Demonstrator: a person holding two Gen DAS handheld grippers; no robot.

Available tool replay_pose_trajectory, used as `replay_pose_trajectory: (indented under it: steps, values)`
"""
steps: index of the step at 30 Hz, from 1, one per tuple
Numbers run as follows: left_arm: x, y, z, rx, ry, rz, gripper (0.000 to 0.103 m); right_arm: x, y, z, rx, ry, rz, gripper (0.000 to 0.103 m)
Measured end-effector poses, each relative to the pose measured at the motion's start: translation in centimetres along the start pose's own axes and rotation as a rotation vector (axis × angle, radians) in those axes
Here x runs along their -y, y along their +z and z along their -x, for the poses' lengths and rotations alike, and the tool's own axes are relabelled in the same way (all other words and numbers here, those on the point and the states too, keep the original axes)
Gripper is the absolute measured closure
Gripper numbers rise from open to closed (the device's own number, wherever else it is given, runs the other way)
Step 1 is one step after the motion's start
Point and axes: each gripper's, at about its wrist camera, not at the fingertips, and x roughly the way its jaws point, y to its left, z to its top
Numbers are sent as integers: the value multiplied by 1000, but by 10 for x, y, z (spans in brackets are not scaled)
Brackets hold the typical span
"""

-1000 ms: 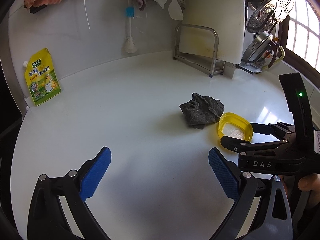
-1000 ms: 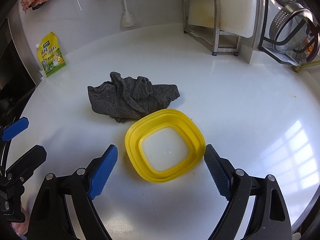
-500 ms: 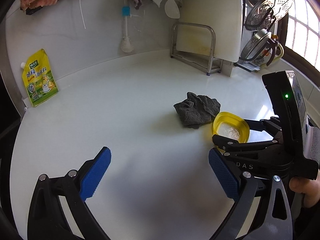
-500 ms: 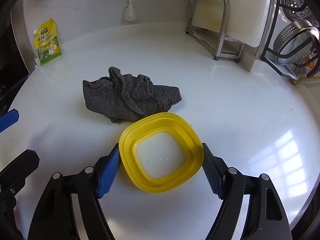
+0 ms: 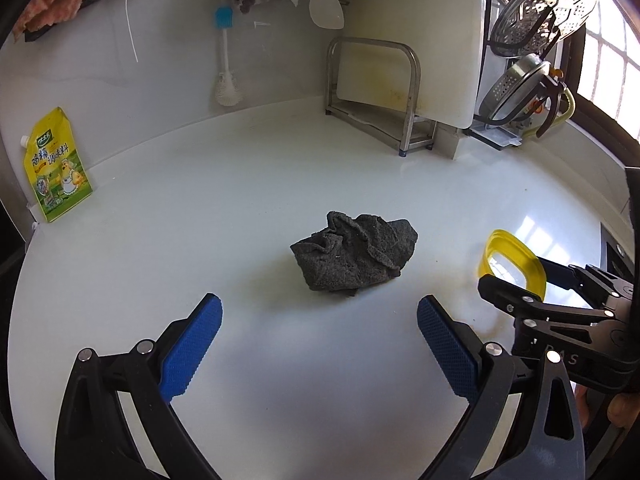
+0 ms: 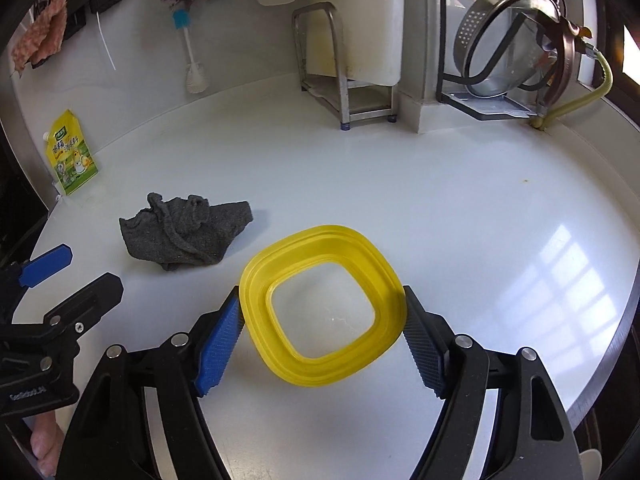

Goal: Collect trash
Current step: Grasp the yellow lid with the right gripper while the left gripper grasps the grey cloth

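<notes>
A yellow square container (image 6: 324, 308) is clamped between the blue pads of my right gripper (image 6: 324, 330) and held tilted, lifted off the white counter (image 6: 440, 200). It also shows at the right of the left wrist view (image 5: 514, 264). A crumpled dark grey cloth (image 5: 354, 256) lies on the counter just ahead of my left gripper (image 5: 318, 338), which is open and empty. In the right wrist view the cloth (image 6: 186, 236) lies to the left of the container.
A yellow-green seasoning pouch (image 5: 56, 166) leans on the back wall at left. A bottle brush (image 5: 226, 60) hangs on the wall. A metal rack with a white cutting board (image 5: 400, 92) and a dish rack with steel strainers (image 6: 508, 48) stand at the back right. The counter edge (image 6: 616, 344) curves at right.
My right gripper closed on the yellow container and lifted it off the counter, away from the cloth. My left gripper moved up to face the cloth, still open.
</notes>
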Motion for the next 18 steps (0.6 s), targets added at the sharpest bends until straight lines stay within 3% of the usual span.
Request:
replay_pose_trajectory:
  steps: [15,17,18]
  values:
    - [20,31,-66,-68,83,51,8,33,4,13,32,35,-98,30]
    - [21,31,-71,-80,95,41,17,33,4,14,33,38,-95,30]
    - [22,32,-74,-90,91,35,28,32,4,14,34,40,-94,30]
